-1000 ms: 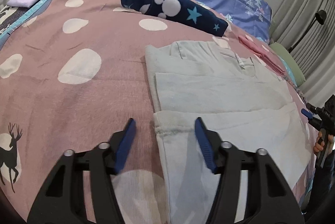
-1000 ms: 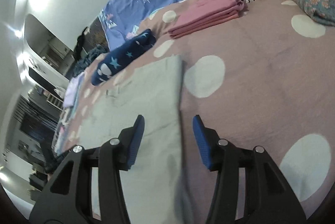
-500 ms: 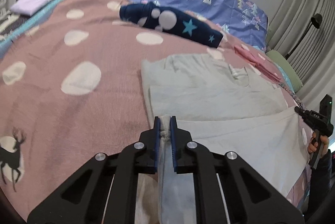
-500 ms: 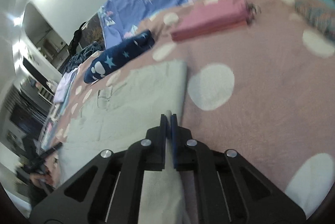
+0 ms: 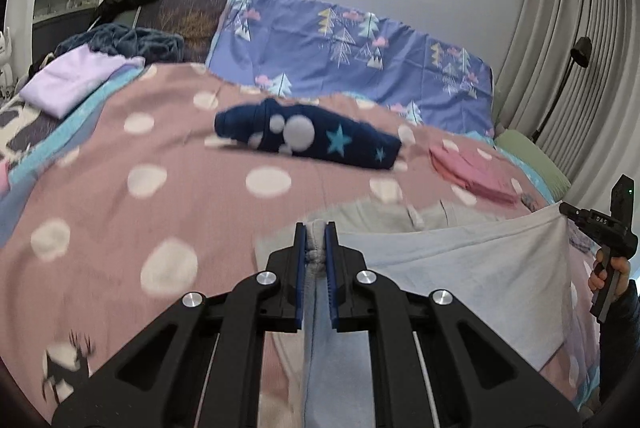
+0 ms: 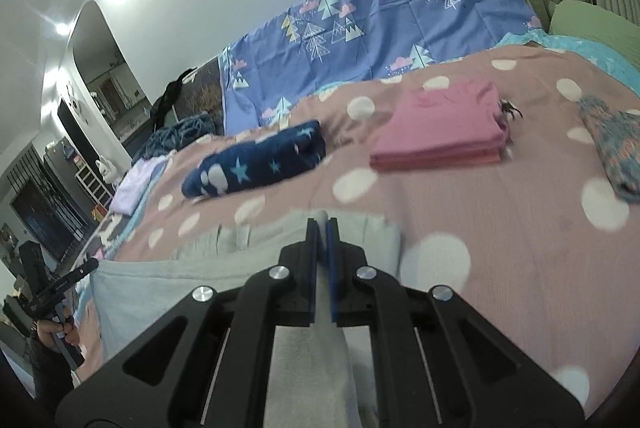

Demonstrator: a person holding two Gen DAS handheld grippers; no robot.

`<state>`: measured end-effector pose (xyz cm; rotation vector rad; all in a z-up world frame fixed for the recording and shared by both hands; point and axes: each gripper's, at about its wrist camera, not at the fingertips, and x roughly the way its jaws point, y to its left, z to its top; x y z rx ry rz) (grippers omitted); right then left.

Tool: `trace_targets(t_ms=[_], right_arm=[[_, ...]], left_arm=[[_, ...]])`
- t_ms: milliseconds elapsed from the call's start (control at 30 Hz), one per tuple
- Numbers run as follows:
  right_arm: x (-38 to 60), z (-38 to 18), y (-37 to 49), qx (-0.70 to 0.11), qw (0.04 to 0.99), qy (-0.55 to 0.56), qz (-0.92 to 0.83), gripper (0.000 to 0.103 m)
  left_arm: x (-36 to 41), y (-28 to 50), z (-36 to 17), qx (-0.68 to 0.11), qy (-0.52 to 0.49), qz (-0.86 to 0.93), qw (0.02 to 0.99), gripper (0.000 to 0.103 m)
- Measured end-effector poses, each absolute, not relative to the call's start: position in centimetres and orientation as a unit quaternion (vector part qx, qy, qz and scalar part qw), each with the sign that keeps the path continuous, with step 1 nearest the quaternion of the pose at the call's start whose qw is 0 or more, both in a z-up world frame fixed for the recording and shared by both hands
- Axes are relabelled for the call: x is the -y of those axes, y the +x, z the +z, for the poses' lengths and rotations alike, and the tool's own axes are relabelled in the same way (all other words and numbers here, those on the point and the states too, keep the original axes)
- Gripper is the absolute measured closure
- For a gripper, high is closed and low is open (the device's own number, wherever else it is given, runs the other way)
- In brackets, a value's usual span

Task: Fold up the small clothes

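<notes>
— Since a second ago, your left gripper (image 5: pixel 316 248) and right gripper (image 6: pixel 322 244) have clamped the grey garment (image 5: pixel 460 268) hem, lifting it toward the navy star bundle (image 5: pixel 308 139).

— Risk?

— Uneven pulling slips the hem, skewing your fold.

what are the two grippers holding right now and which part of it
Both hold the pale grey garment: left gripper pinches its hemmed corner, right gripper the opposite corner.

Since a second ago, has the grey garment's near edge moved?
Yes. Both claws, left claw and right claw, lifted the grey garment off the bedspread.
</notes>
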<state>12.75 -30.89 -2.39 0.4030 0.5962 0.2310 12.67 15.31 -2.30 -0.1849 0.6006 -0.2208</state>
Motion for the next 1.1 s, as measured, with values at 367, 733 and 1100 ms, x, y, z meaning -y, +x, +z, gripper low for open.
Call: trace_targets(t_ms=[367,733,1100], right_arm=[[30.8,-6.8,25.0,-0.36,0.907,0.2,0.085,0.099],[31.4,-8.8,27.3,-0.344,0.908,0.222,0.095,0.099],[32.7,-10.5,24.9,-0.381,0.9,0.21,0.031,0.078]], left_arm=[[-13.8,24.8,-6.8,-0.356,-0.044,-0.07,0.931,0.094],[-14.5,26.6,-8.5,-0.346,-0.047,-0.056,0.935,0.095],[-13.3,25.6,-10.2,-0.377,-0.018,-0.042,0.925,0.056]])
